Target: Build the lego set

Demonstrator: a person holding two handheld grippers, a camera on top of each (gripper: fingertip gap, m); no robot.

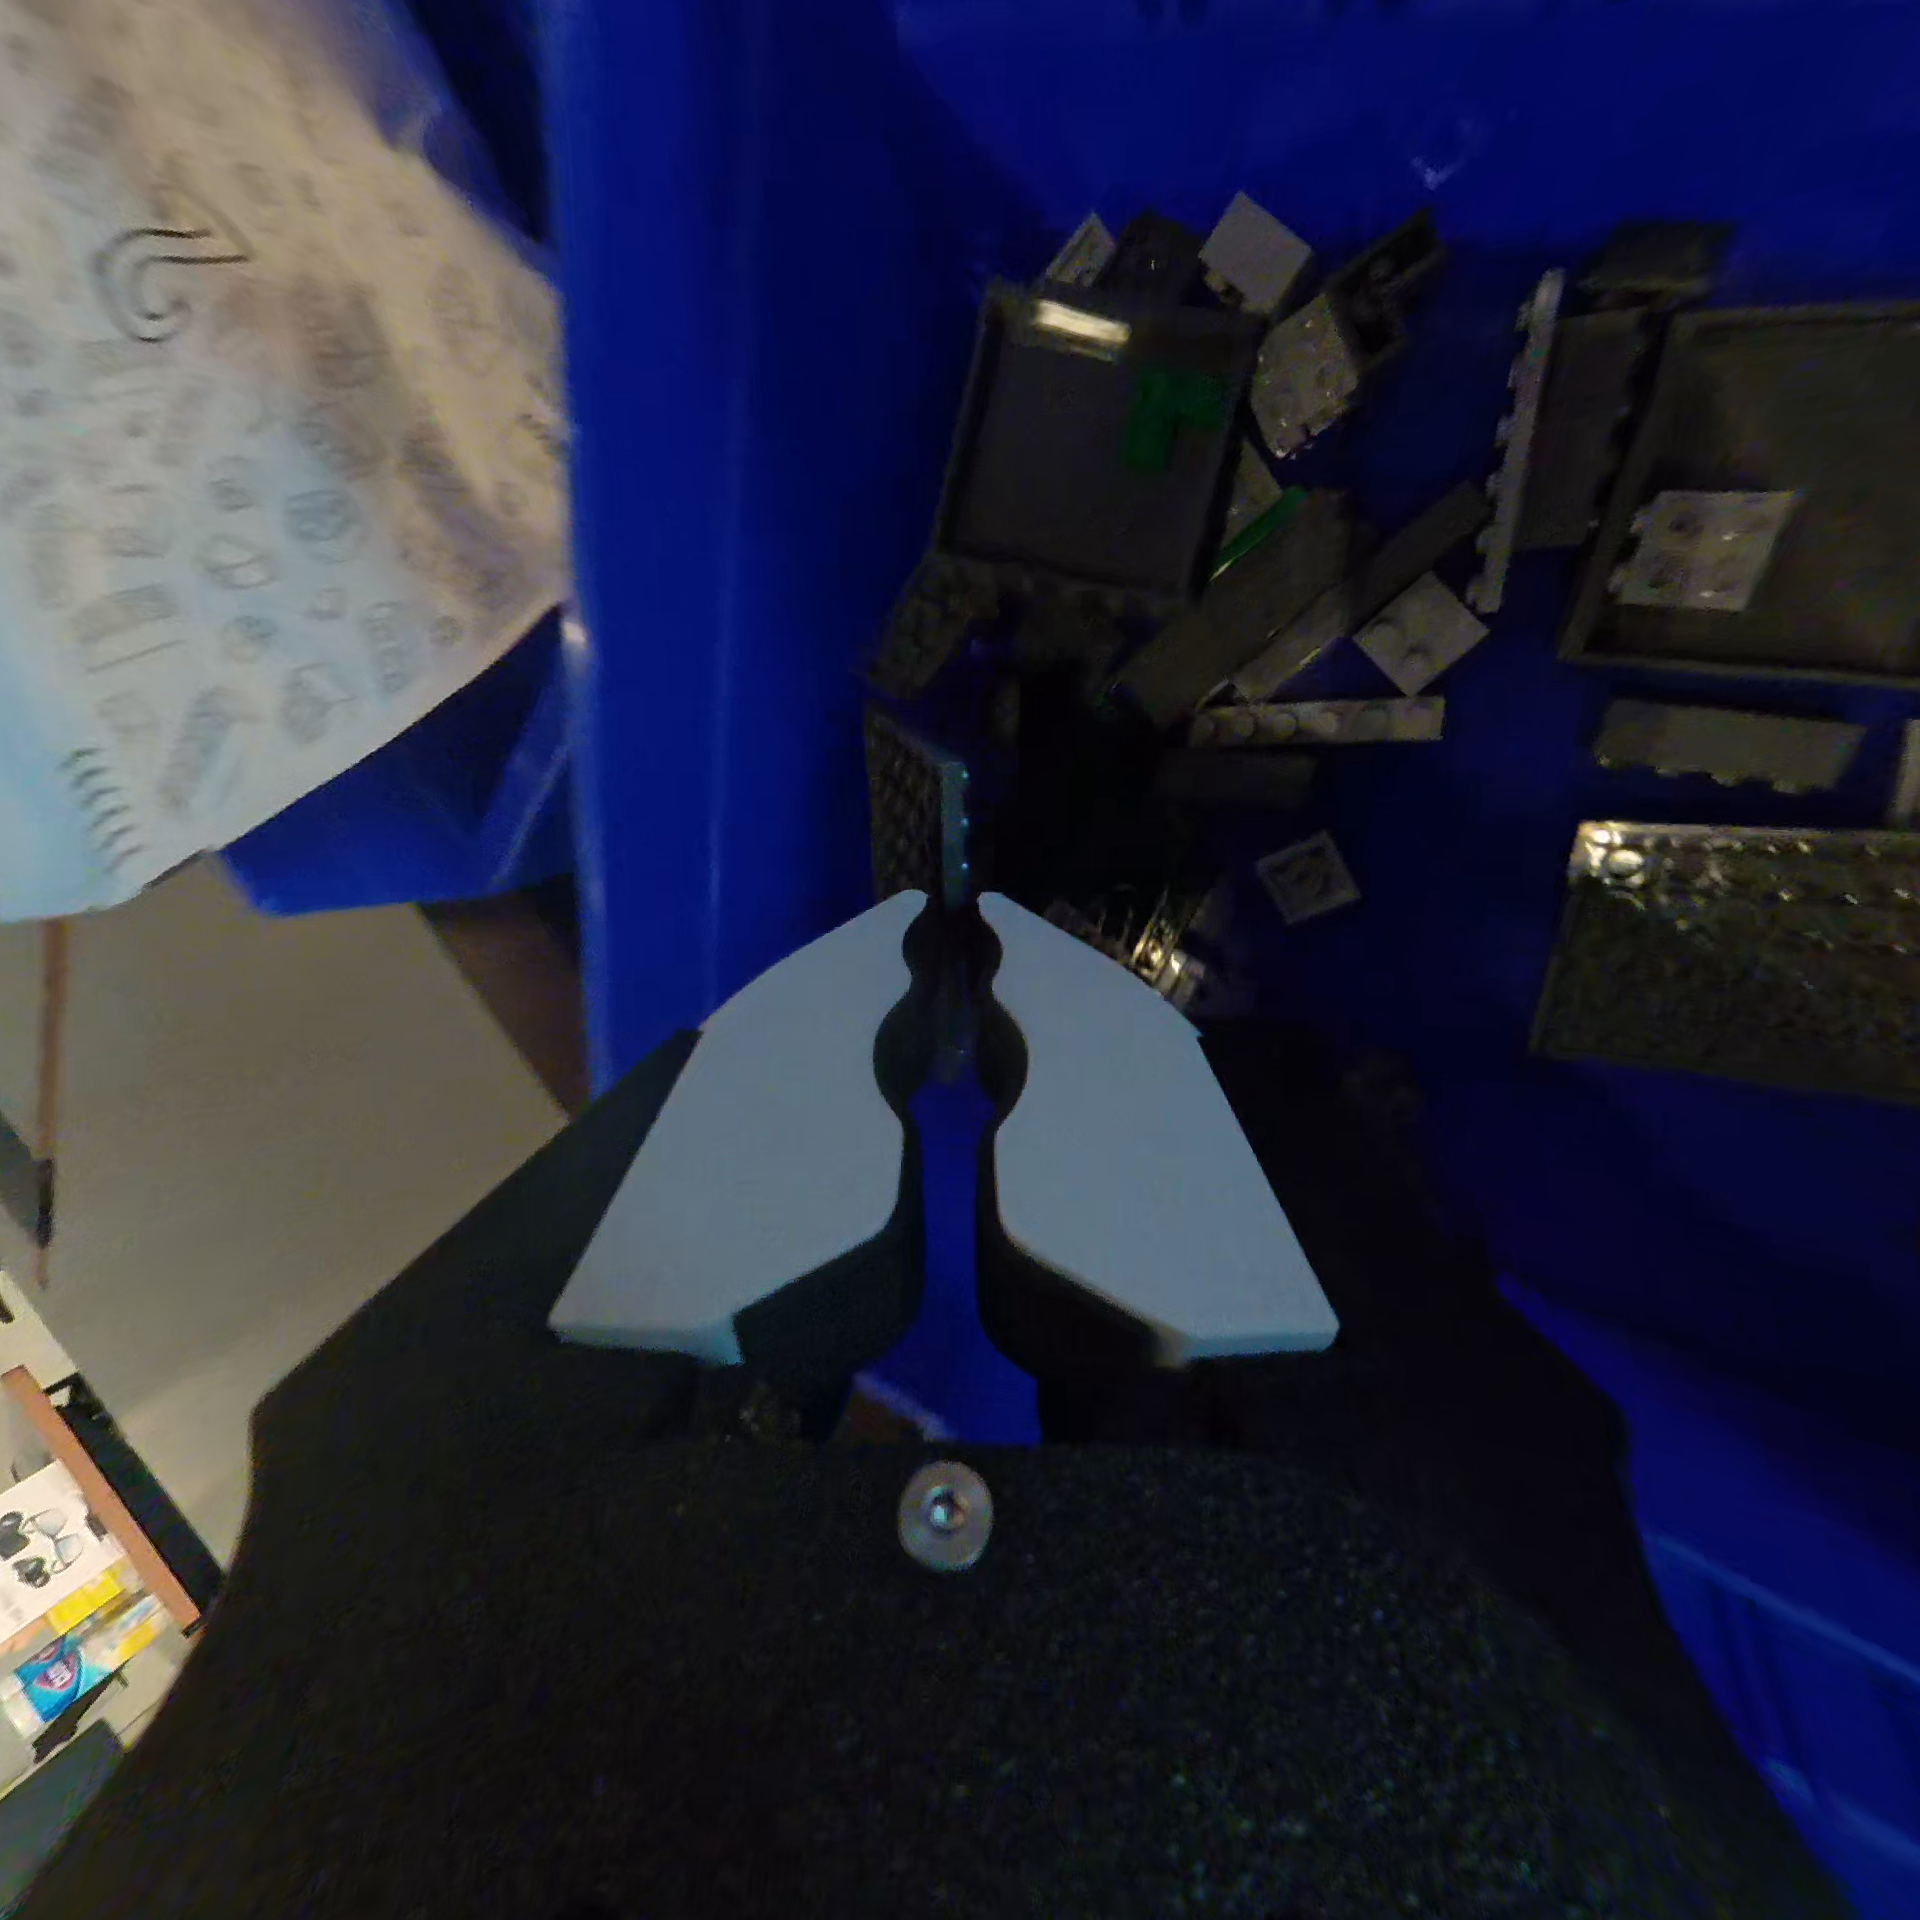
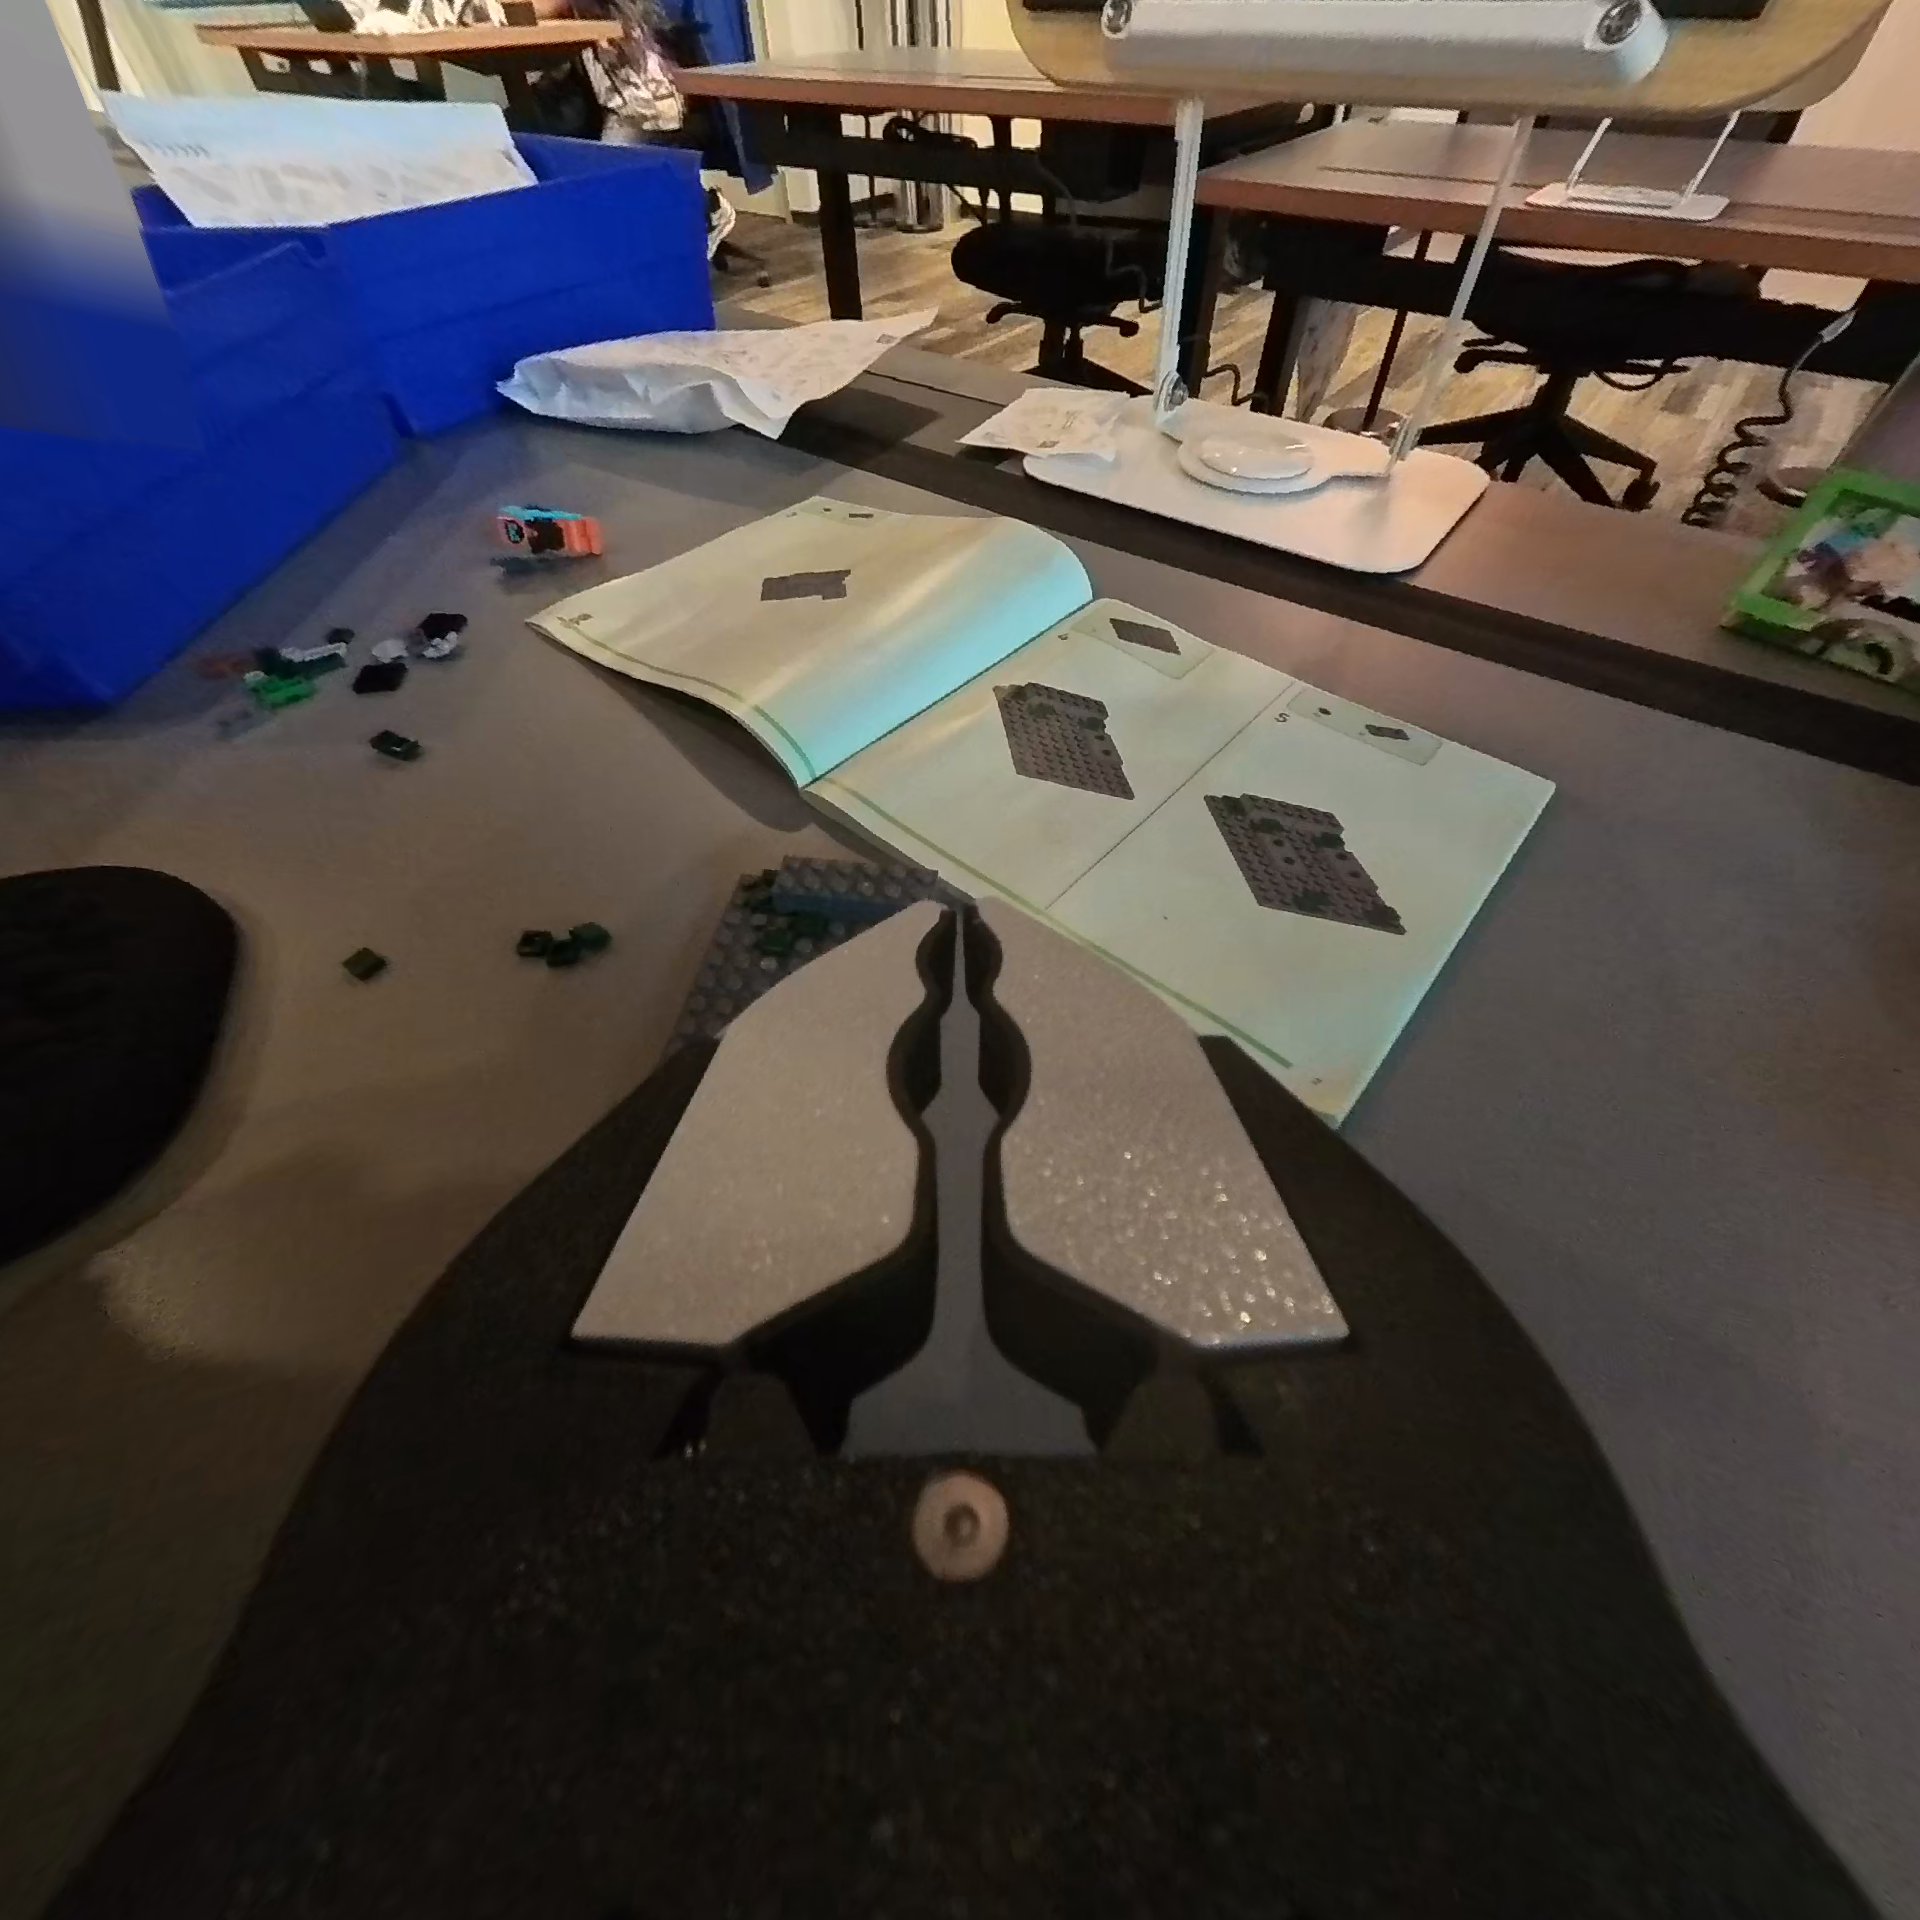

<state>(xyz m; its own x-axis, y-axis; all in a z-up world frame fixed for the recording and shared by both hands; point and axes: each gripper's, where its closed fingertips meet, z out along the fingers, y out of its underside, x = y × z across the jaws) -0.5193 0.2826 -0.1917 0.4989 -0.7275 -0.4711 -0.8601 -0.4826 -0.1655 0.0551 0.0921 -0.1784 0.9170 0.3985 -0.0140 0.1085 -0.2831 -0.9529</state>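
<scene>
My left gripper (image 1: 951,920) is inside a blue bin (image 1: 727,520). It is shut on the edge of a thin dark grey studded plate (image 1: 914,810) that stands edge-on at its fingertips. A heap of grey and dark bricks and plates (image 1: 1247,540) lies just beyond, with a large studded plate (image 1: 1735,966) to the right. My right gripper (image 2: 956,920) is shut and looks empty. It hovers over the near edge of a grey baseplate (image 2: 748,956) on the table, which carries a blue piece (image 2: 831,902) and small green pieces.
An open instruction booklet (image 2: 1039,748) lies right of the baseplate. Loose small pieces (image 2: 384,675) are scattered to the left, near blue bins (image 2: 468,281). A white paper bag (image 2: 707,379), a lamp base (image 2: 1257,488) and a green box (image 2: 1829,582) stand farther back. A printed paper sheet (image 1: 260,468) overhangs the bin. Spacing between my two grippers at the tips: around 60 cm.
</scene>
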